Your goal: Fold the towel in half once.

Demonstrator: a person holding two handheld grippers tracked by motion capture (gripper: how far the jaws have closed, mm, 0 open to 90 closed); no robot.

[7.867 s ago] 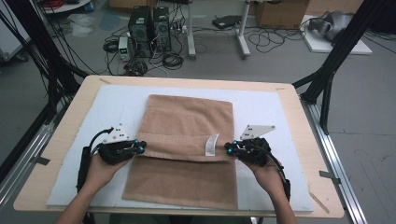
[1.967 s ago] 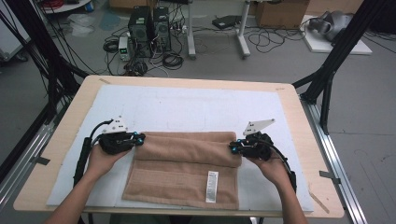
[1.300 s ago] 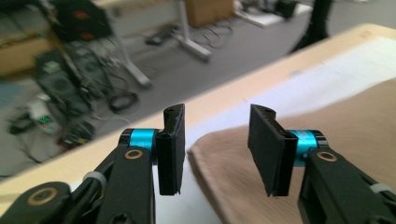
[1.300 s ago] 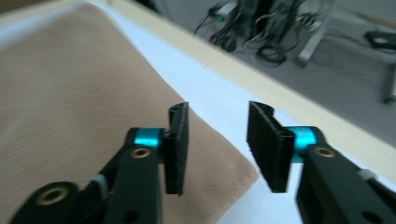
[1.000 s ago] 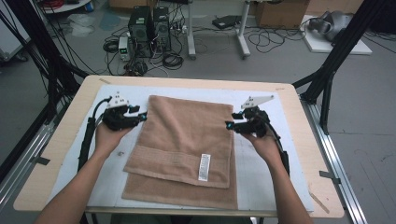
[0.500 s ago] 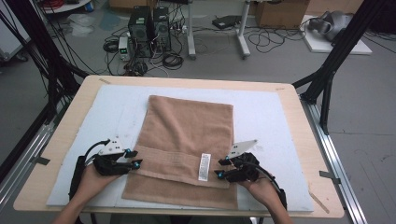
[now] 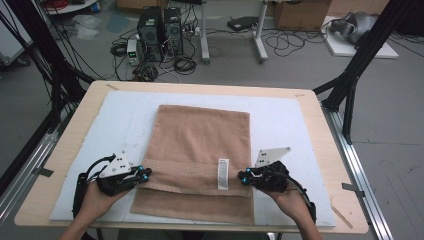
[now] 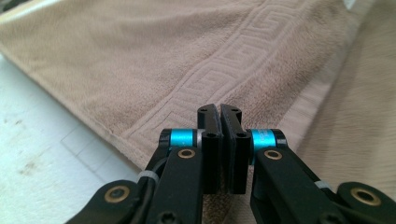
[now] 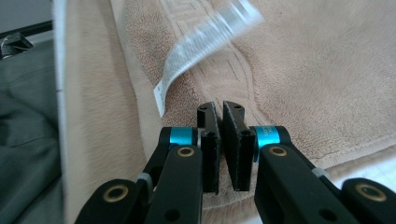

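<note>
Tan towel [image 7: 202, 150] lies lengthwise mid-table on the white mat [image 7: 285, 120], its near portion doubled over into a band, white label [image 7: 223, 173] facing up. Left gripper [image 7: 145, 174] sits at the band's left edge, right gripper [image 7: 242, 176] at its right edge — both low, pointing inward, forearms entering from the near side. Both pairs of jaws have just been closing and now stand nearly together; whether cloth is pinched between them I cannot tell. The left gripper view shows a woven key-pattern border [image 8: 224, 70] — the high view is too coarse for it.
</note>
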